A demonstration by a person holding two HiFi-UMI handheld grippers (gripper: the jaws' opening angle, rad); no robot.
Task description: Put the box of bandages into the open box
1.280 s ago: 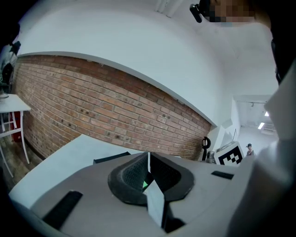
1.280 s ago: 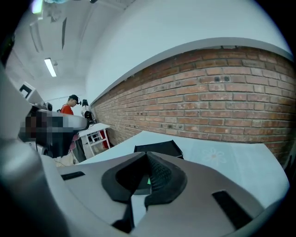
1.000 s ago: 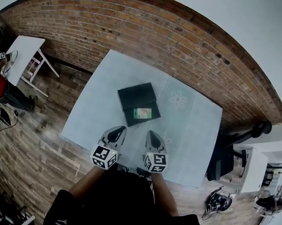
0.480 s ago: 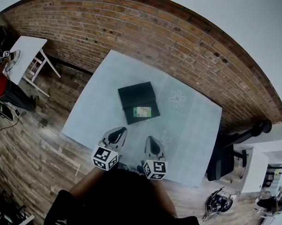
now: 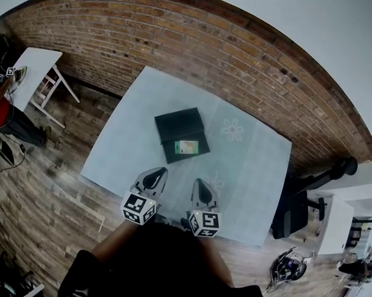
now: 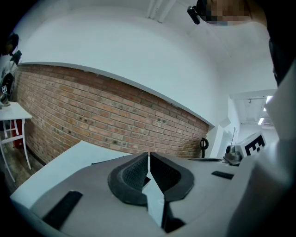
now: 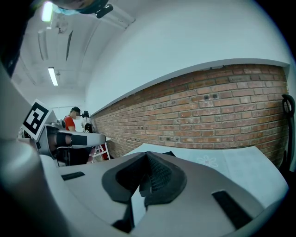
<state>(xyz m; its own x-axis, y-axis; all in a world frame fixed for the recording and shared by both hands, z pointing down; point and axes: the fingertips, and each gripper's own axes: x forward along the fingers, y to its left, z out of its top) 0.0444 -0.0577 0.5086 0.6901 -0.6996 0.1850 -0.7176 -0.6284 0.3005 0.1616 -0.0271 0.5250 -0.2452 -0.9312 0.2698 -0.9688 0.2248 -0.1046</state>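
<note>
1. The pale blue-grey tabletop (image 5: 125,136) stretches ahead of both grippers.
2. The flat black open box (image 5: 174,123) lies ahead, between their lines.
3. The small green-and-white bandage box (image 5: 186,147) sits inside its nearer half, long axis crosswise, slightly nearer the right gripper (image 5: 200,183).
4. That gripper and the left gripper (image 5: 153,173) are closed and empty.

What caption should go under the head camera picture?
Left gripper and right gripper hang shut near the table edge; the bandage box lies inside the open black box.
</note>
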